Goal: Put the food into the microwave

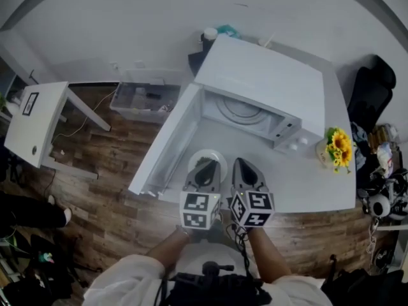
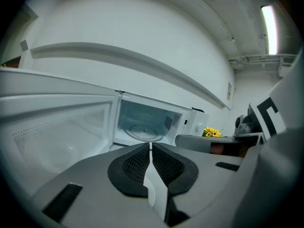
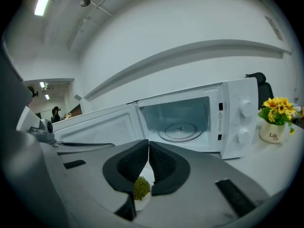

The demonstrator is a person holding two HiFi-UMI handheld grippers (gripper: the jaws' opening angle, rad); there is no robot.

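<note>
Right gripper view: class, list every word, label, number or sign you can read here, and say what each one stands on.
"Life": on the white flower pot; a smaller line beneath it is too small to read.
Warning sign and fine print on the microwave, beside its open front: too small to read.
Markings round the microwave's two dials: too blurred to read.
Nothing else in this view carries readable text.
</note>
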